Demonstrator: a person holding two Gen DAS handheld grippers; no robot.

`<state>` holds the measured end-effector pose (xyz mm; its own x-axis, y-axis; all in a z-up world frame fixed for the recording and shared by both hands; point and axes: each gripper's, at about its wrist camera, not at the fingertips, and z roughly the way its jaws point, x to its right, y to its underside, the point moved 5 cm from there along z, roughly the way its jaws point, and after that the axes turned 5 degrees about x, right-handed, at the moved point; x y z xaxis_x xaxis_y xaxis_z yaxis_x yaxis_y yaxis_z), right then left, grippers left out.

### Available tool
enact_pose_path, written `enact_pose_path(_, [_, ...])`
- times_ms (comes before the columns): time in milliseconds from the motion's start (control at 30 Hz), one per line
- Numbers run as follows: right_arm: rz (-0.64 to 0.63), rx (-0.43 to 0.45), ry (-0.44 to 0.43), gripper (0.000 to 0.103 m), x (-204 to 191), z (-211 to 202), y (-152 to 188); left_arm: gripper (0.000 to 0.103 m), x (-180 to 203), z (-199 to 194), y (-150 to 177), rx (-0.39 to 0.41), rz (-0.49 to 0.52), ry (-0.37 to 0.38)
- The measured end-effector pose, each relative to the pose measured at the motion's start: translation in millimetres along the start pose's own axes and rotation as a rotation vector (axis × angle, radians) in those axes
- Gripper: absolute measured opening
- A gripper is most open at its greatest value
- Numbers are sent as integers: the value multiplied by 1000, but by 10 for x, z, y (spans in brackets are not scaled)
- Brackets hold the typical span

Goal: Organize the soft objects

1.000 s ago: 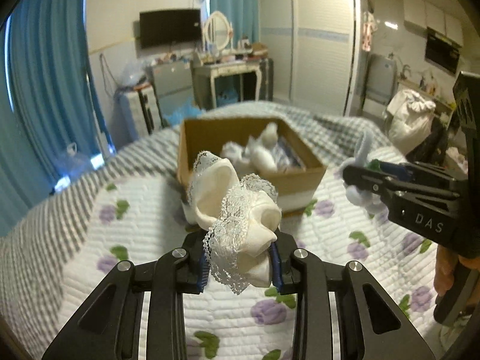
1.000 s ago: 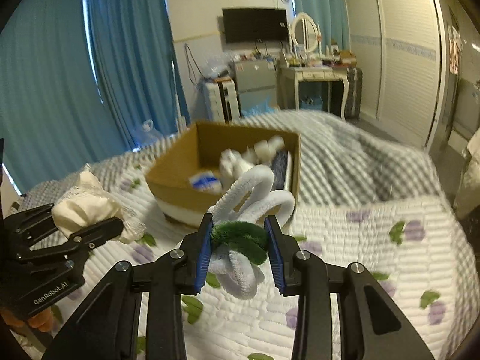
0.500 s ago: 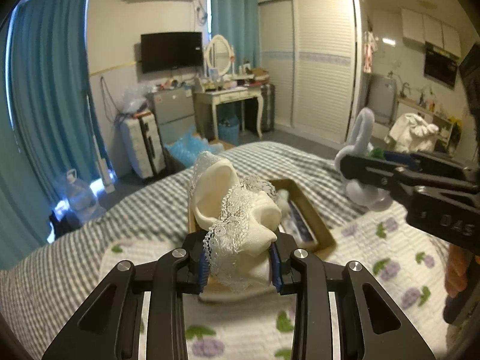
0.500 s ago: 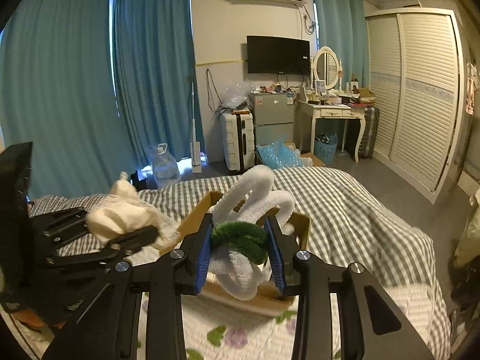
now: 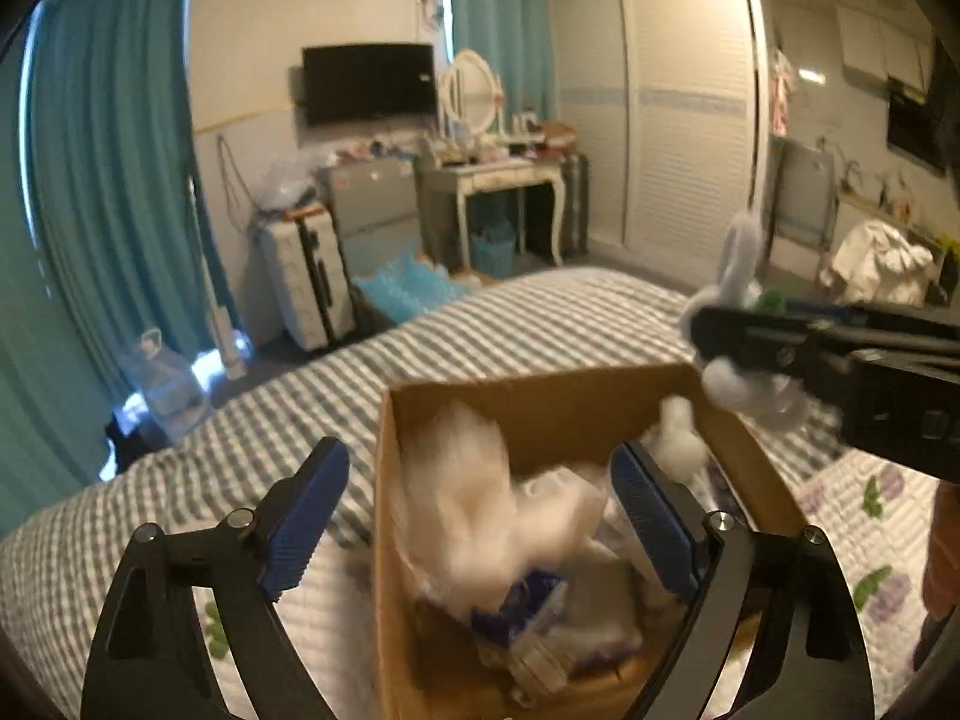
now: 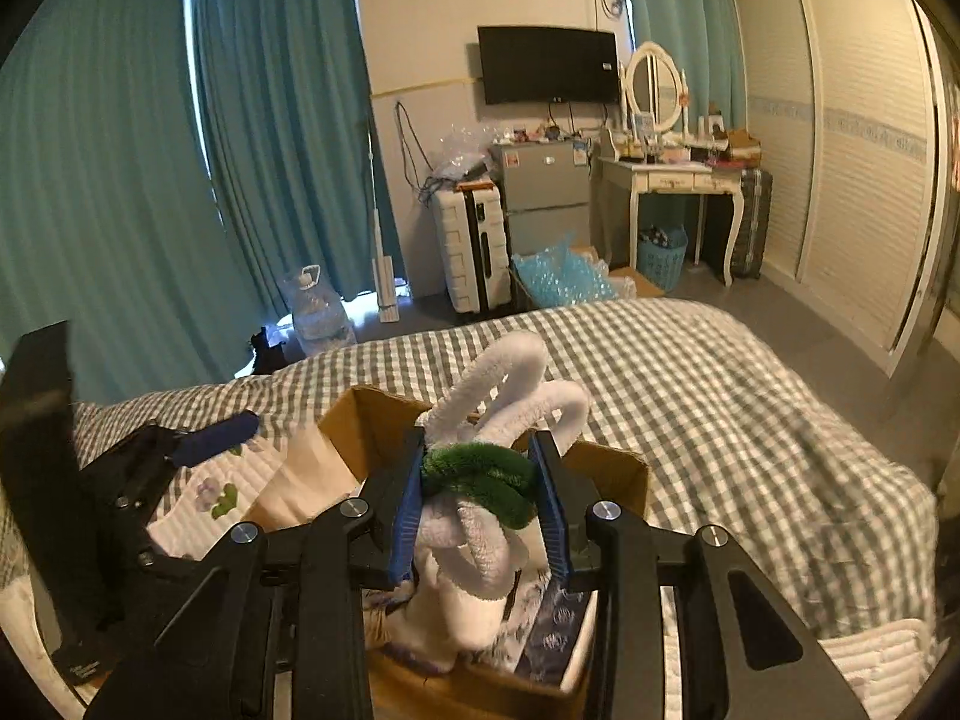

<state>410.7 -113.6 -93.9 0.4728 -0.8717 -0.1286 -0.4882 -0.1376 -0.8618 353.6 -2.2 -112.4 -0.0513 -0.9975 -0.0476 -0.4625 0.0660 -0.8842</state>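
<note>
My left gripper (image 5: 480, 516) is open over the cardboard box (image 5: 540, 390). The cream lace-trimmed cloth (image 5: 480, 504) is blurred between the jaws, dropping into the box onto other soft items. My right gripper (image 6: 480, 507) is shut on a white and green fuzzy twisted toy (image 6: 480, 474) and holds it above the box (image 6: 618, 468). The right gripper also shows in the left wrist view (image 5: 738, 342), at the box's far right corner. The left gripper shows in the right wrist view (image 6: 198, 438), open, at the left.
The box sits on a bed with a grey checked blanket (image 6: 690, 372) and a white quilt with purple flowers (image 5: 870, 516). Beyond the bed are a white suitcase (image 6: 468, 252), a dressing table (image 6: 672, 180) and teal curtains (image 6: 120, 180).
My left gripper has opened and let go of the lace cloth, which falls into the box. Both grippers moved forward over the box. The right gripper still holds the fuzzy toy.
</note>
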Motion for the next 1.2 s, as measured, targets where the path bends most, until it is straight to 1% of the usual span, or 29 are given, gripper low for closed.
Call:
enact_pose_path(100, [18, -24, -2, 34, 58, 229, 4, 90, -69, 54, 45, -13, -5, -5])
enact_pose_path(200, [33, -27, -13, 35, 14, 380, -4, 90, -103, 18, 91, -18, 6, -20])
enact_pose_path(233, [33, -24, -12, 40, -3, 412, -11, 90, -108, -15, 101, -16, 10, -23])
enact_pose_path(267, [33, -28, -16, 58, -36, 441, -18, 90, -120, -30, 102, -14, 13, -25])
enact_pose_path(300, [39, -35, -8, 68, -47, 452, -21, 90, -120, -69, 99, -11, 19, -31])
enact_pose_path(333, [49, -32, 5, 76, -52, 435, -31, 90, -129, -111, 94, -8, 22, -38])
enact_pose_path(433, [65, -18, 19, 76, -64, 246, -93, 90, -165, -225, 45, -6, 15, -50])
enact_pose_path(533, [66, 7, 61, 76, -50, -104, -213, 90, -188, -466, -73, 8, 0, -55])
enact_pose_path(600, [63, 35, 82, 76, -49, -431, -336, 90, -173, -707, -203, 39, 4, -63])
enact_pose_path(667, [58, 73, 99, 76, -83, -785, -485, 90, -138, -1048, -396, 90, 12, -71])
enact_pose_path(800, [21, 160, 111, 76, -232, -1681, -757, 90, -95, -1711, -749, 208, 26, -81])
enact_pose_path(833, [10, 178, 118, 76, -274, -1840, -792, 90, -60, -1957, -852, 252, 32, -82])
enact_pose_path(933, [-16, 265, 132, 76, -434, -2484, -886, 91, -19, -2433, -1023, 345, 40, -95])
enact_pose_path(1000, [-19, 305, 136, 81, -476, -2827, -894, 91, 12, -2776, -1088, 411, 37, -110])
enact_pose_path(1033, [-23, 327, 144, 88, -502, -2972, -882, 95, 18, -2887, -1095, 431, 33, -116])
enact_pose_path(1067, [-27, 361, 162, 97, -528, -3151, -848, 100, 33, -3010, -1105, 455, 25, -120])
enact_pose_path(1100, [-28, 380, 169, 102, -547, -3259, -818, 100, 36, -3151, -1091, 484, 15, -115])
enact_pose_path(1200, [-17, 445, 173, 103, -598, -3533, -652, 100, 31, -3361, -1002, 520, -3, -115])
